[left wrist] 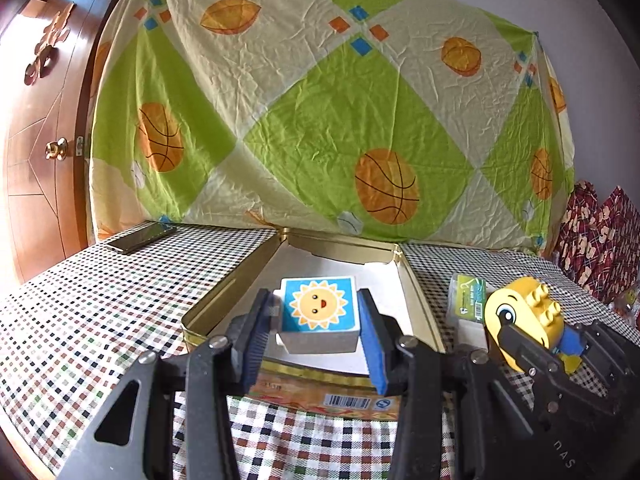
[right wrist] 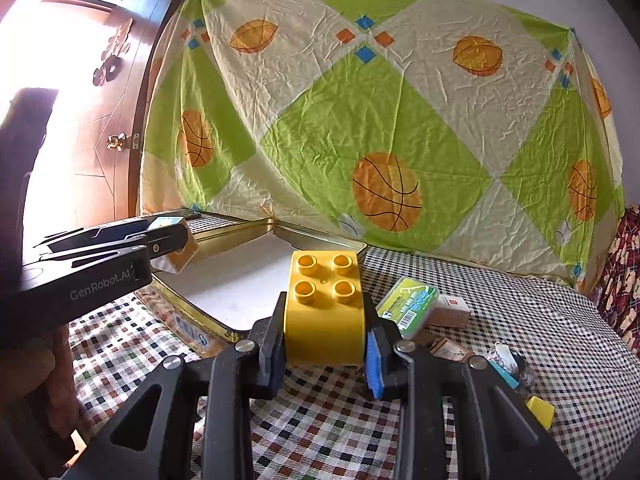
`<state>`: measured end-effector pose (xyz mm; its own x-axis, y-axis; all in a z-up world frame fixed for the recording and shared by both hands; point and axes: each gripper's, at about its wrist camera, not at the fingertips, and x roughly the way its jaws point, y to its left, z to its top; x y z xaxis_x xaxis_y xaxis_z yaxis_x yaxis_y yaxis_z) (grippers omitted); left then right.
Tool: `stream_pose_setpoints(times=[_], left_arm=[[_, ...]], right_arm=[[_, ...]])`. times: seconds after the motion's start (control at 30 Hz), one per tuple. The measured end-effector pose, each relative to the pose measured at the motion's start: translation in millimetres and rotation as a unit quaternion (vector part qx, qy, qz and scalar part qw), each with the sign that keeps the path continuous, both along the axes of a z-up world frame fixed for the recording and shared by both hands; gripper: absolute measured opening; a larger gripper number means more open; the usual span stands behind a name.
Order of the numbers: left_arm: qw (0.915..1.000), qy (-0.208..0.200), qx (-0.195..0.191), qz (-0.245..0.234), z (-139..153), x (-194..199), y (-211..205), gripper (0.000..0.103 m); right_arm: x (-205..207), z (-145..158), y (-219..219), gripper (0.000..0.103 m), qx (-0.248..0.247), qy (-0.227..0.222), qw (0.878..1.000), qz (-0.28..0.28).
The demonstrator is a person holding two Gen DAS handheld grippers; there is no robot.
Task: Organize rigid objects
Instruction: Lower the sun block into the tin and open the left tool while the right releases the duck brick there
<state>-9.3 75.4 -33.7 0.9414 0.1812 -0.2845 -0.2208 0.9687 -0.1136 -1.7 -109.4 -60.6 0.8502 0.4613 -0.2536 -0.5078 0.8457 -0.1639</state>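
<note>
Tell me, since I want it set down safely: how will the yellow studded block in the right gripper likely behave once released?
The yellow studded block looks like rigid moulded plastic, so it probably won't flex in the right gripper. Its glossy surface may be somewhat slippery. Its rounded lower edge suggests it could rock or tip on the checked cloth unless placed flat.

White block (left wrist: 320,316) with a smiling sun on a blue top face: level, raised above the near end of the open gold tin (left wrist: 224,284), which has a white lining. Yellow studded toy brick (right wrist: 325,306) with a cartoon eye: upright, studs up, right of the tin.
</note>
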Motion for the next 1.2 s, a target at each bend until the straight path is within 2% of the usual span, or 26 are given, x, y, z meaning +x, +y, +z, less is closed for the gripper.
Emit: stream_pose_setpoints(times=[0.3, 0.5, 0.7, 0.9, 1.07, 1.2], left_arm=[[0.9998, 0.010, -0.003, 0.016, -0.7, 0.6, 14.0, 0.042], [0.9993, 0.028, -0.020, 0.014, -1.3, 5.2, 27.7, 0.042], [0.9976, 0.056, -0.041, 0.001, 3.0, 14.9, 42.7, 0.042], [0.9929, 0.087, -0.071, -0.038, 13.6, 32.0, 52.8, 0.042], [0.9902, 0.111, -0.060, -0.059, 25.5, 55.5, 50.2, 0.042], [0.9880, 0.137, -0.032, -0.063, 32.1, 86.3, 45.9, 0.042]], right_arm=[[-2.9, -1.0, 16.2, 0.034, -0.011, 0.005, 1.000, 0.021], [-0.7, -1.0, 28.3, 0.034, -0.019, 0.023, 0.999, 0.040], [3.0, 2.6, 38.2, 0.034, -0.024, 0.047, 0.997, 0.060], [24.3, 25.0, 44.1, 0.034, 0.008, 0.097, 0.991, 0.088], [52.9, 39.6, 56.7, 0.034, -0.004, 0.111, 0.990, 0.084], [85.6, 48.0, 71.3, 0.034, -0.012, 0.128, 0.989, 0.077]])
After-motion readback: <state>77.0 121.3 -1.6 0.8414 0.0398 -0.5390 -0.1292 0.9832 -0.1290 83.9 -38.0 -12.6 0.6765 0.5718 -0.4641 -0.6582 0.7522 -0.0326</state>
